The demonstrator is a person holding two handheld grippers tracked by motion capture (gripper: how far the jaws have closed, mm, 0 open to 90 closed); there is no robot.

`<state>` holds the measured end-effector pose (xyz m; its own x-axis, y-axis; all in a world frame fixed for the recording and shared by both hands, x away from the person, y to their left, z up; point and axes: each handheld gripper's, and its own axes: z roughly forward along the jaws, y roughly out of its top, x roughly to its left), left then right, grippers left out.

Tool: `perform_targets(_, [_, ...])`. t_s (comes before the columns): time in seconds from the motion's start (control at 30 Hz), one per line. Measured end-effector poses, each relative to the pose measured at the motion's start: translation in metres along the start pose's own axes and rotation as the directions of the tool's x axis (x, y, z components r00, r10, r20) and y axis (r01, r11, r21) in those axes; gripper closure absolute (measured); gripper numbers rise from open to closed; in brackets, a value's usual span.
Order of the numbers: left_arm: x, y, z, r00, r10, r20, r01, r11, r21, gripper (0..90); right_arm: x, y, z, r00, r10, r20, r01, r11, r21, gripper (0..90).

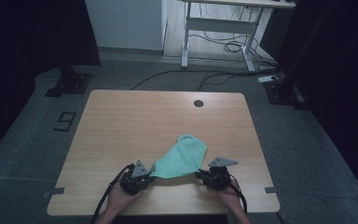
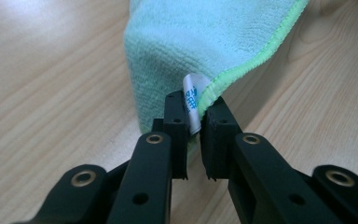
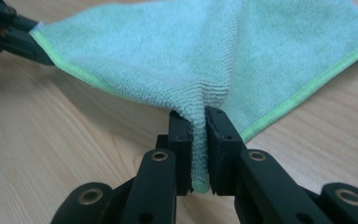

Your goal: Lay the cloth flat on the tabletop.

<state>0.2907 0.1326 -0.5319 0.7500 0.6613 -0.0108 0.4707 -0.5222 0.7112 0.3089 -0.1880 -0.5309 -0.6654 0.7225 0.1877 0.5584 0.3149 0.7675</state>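
At the near edge of the table, my left gripper pinches one corner of the green cloth, its jaws closed on the hem and the small white label sewn there. My right gripper is clamped on another corner, a fold of cloth bunched tight between its jaws. I judge that I hold two corners like this so the near edge stays stretched between my hands while the rest lies flat, ready to fold or spread. The cloth fans out away from me, its far end rounded over on the wood, well short of the dark round hole near the far edge. Nothing on the tabletop blocks either hand. Beyond it a desk frame and loose cables sit on the floor, well apart from my work.
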Motion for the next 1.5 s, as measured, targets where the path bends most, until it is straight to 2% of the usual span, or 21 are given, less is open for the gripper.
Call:
perform_targets(0.23, [-0.001, -0.006, -0.003, 0.9992, -0.033, 0.023, 0.033, 0.9994, -0.012, 79.5, 0.003, -0.011, -0.004, 1.0000, -0.004, 0.003, 0.003, 1.000, 0.001, 81.3])
perform_targets(0.4, [-0.001, -0.010, -0.004, 0.9988, -0.040, 0.026, 0.041, 0.9991, -0.010, 77.4, 0.003, -0.018, -0.005, 1.0000, -0.001, 0.000, 0.001, 1.000, 0.010, 80.1])
perform_targets(0.53, [0.001, -0.010, -0.007, 0.9976, -0.059, 0.037, 0.060, 0.9979, -0.023, 72.3, 0.002, -0.018, -0.005, 1.0000, -0.003, 0.003, 0.003, 1.000, 0.014, 78.9])
perform_targets(0.77, [0.003, -0.005, -0.025, 0.9961, -0.072, 0.051, 0.076, 0.9925, -0.095, 58.3, -0.004, -0.023, -0.008, 0.9999, 0.003, 0.012, -0.003, 0.999, 0.033, 79.0])
perform_targets(0.93, [0.004, 0.004, -0.028, 0.9950, -0.080, 0.060, 0.086, 0.9895, -0.116, 57.4, -0.009, -0.024, -0.014, 0.9997, 0.016, 0.021, -0.017, 0.999, 0.031, 75.8])
perform_targets(1.07, [0.005, 0.012, -0.030, 0.9950, -0.075, 0.066, 0.084, 0.9874, -0.134, 56.7, -0.011, -0.025, -0.019, 0.9988, 0.011, 0.047, -0.012, 1.000, 0.024, 71.8])
perform_targets(1.43, [0.017, 0.009, -0.040, 0.9940, -0.103, 0.038, 0.108, 0.9824, -0.153, 56.4, -0.036, -0.032, -0.028, 0.9927, 0.065, 0.102, -0.067, 0.998, 0.013, 75.2])
perform_targets(1.5, [0.017, 0.010, -0.039, 0.9940, -0.103, 0.035, 0.108, 0.9831, -0.148, 56.3, -0.041, -0.034, -0.030, 0.9906, 0.083, 0.109, -0.084, 0.996, 0.007, 71.3])
